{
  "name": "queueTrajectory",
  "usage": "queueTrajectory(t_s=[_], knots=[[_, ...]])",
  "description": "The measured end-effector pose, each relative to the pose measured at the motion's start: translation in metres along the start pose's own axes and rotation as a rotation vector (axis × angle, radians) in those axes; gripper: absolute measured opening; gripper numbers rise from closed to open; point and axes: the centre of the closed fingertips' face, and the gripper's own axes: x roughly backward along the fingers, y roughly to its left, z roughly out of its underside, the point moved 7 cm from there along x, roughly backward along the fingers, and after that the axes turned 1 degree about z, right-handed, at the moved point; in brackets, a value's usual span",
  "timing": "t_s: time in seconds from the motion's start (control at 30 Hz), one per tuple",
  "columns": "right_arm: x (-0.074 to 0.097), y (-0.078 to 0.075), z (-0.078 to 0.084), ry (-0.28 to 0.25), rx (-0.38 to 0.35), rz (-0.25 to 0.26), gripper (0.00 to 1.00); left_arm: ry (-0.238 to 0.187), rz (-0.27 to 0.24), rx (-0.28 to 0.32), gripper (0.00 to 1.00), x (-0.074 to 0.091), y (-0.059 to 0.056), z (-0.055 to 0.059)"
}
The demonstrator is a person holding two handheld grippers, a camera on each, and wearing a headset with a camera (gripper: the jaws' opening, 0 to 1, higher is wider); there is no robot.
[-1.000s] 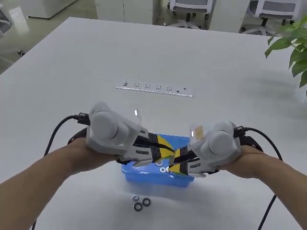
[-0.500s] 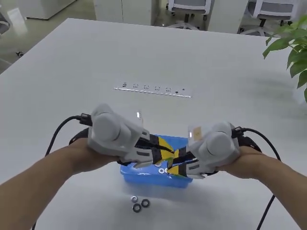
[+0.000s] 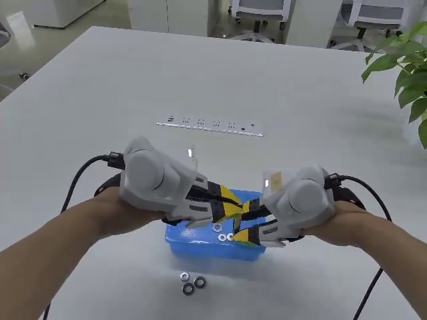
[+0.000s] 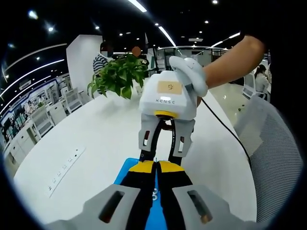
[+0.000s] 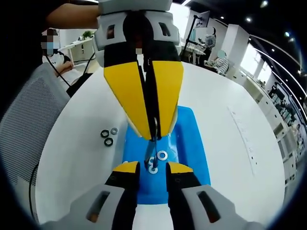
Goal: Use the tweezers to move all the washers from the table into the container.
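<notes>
Currently, the left gripper [image 5: 153, 135] is clamping the tweezers [image 5: 150, 152], tips over washers [image 5: 162, 155] in the container [image 5: 189, 139]; the right gripper [image 5: 152, 167] is hovering slightly open, empty. Three loose washers [image 5: 108, 136] are lying beside the container.

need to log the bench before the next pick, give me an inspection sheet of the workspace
surface: white table
job's things: blue container with inside washers, at least two; three loose washers on the table in front of it; tweezers tips down in the container
clutter: power strip
grippers: left gripper fingers shut on the tweezers; right gripper fingers apart, above the container
cables: black cables run from both grippers
surroundings: plant, office chairs
</notes>
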Motion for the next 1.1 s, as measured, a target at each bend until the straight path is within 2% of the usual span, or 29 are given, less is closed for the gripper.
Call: queueTrajectory(t_s=[0.6,1.1], knots=[[0.020,0.004,-0.002,-0.013,-0.066,0.061,0.36,0.003,-0.021,0.021,0.05,0.016,0.001,-0.005],[0.042,0.016,0.009,-0.025,-0.165,0.114,0.52,0.008,-0.026,0.029,0.05,0.031,-0.006,-0.015]])
